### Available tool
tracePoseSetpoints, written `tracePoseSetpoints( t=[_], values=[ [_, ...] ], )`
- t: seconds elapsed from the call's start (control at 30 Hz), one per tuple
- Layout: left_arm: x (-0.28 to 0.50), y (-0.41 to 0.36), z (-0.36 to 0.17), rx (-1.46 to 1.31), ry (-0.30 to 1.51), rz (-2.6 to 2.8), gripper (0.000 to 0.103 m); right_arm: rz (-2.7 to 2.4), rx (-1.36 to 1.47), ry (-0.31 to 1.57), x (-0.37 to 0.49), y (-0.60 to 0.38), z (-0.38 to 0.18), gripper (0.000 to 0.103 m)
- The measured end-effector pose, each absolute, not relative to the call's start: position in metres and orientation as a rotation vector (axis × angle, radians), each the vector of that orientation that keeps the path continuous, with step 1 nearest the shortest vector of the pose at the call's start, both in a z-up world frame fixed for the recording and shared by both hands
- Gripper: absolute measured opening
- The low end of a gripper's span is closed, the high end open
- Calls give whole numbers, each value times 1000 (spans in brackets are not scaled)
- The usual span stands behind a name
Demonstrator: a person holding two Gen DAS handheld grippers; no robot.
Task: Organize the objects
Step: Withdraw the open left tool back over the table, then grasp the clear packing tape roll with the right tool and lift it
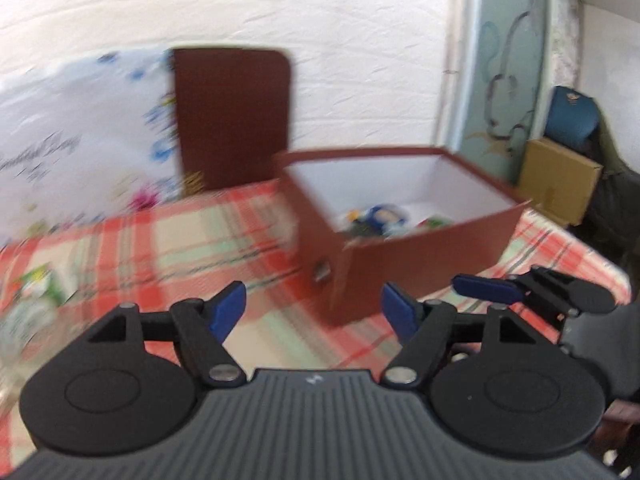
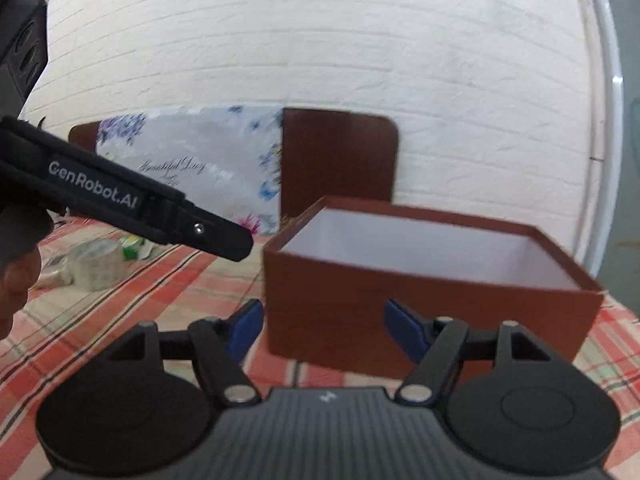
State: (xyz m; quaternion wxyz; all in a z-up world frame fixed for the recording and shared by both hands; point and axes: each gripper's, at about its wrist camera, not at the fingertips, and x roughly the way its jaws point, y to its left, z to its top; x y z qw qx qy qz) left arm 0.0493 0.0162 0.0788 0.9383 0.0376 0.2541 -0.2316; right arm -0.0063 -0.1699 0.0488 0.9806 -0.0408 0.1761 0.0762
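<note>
Hovering above the checked cloth of the bench (image 1: 224, 236), both tools sit empty between picks: the left gripper (image 1: 313, 312) has its blue jaws spread wide with nothing between them, and the right gripper (image 2: 323, 330) is likewise released and holding nothing. The brown box (image 1: 420, 248) stands open on the right side of the bench, just beyond both sets of jaws; from the left wrist view a few small colourful items (image 1: 380, 216) already lie on its white floor, though blur keeps me from naming them. Its lid (image 2: 340, 160) leans upright against the far wall, beside a flowered card (image 2: 192, 164). What seems left to sort lies at the far left of the bench: a roll of tape (image 2: 96, 264) and a small green packet (image 2: 134, 250), well apart from the box. The step in hand looks like the return after a drop, so the next move probably calls for swinging a gripper left toward those loose items, keeping the jaws released until they straddle one, then clenching and carrying it over the box rim. The left gripper appears nearer that clutter, and the strong blur in its view suggests slowing before the grasp.
</note>
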Motion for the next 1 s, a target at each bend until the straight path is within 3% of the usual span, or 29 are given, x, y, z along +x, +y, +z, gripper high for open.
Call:
tracePoseSetpoints(
  t=[0.27, 0.37, 0.5, 0.53, 0.57, 0.6, 0.73, 1.0],
  values=[
    [38, 181, 21, -64, 640, 41, 76, 398, -131, 529, 13, -95, 36, 69],
    [24, 223, 1, -140, 584, 146, 77, 455, -161, 540, 34, -57, 39, 69],
    [23, 227, 5, -198, 541, 125, 80, 524, -161, 547, 78, -9, 42, 72],
    [24, 225, 5, -195, 539, 111, 80, 549, -175, 543, 88, 6, 41, 80],
    [22, 226, 5, -204, 532, 99, 80, 583, -206, 545, 97, 21, 38, 94],
    [23, 228, 5, -221, 530, 90, 80, 609, -247, 545, 106, 36, 33, 96],
    [21, 232, 0, -254, 519, 82, 80, 617, -418, 496, 130, 89, 9, 97],
    [19, 236, -1, -274, 513, 80, 78, 632, -396, 554, 136, 88, 10, 92]
  ],
)
